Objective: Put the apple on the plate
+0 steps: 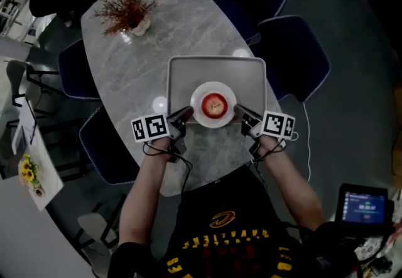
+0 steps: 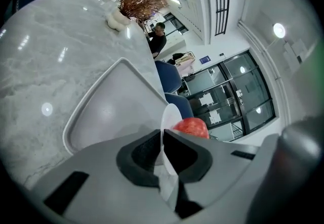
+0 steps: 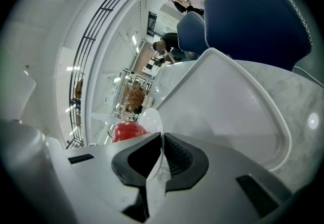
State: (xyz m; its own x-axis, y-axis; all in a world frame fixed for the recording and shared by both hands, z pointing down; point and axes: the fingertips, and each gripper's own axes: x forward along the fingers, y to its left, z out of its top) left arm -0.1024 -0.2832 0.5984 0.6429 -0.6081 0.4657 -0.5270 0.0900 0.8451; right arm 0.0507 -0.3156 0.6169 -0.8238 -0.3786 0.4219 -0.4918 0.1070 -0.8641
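The apple (image 1: 215, 105) sat in the middle of the plate (image 1: 198, 115), red against the white. The plate lay over the near part of a grey tray (image 1: 188, 73) on the marble counter (image 1: 125, 63). Whether it rested on the tray or was held just above it could not be told.

The left hand-held gripper (image 1: 187, 112) was clamped on the plate's left rim. In its own view the two dark jaws were closed with only the thin white edge of the plate (image 2: 170, 117) between them, and the apple (image 2: 192, 127) showed just beyond. The right hand-held gripper (image 1: 239, 109) pinched the opposite rim in the same way. In its view the jaws met on the plate's edge (image 3: 149, 119), with the apple (image 3: 129, 130) past it and the tray (image 3: 228, 106) spreading out behind.

The person's forearms reached in from the near edge of the counter, one on each side of the plate. At the far end of the counter stood a dried plant (image 1: 125, 10) in a pale pot. Dark blue chairs (image 1: 295, 51) were set round the counter.
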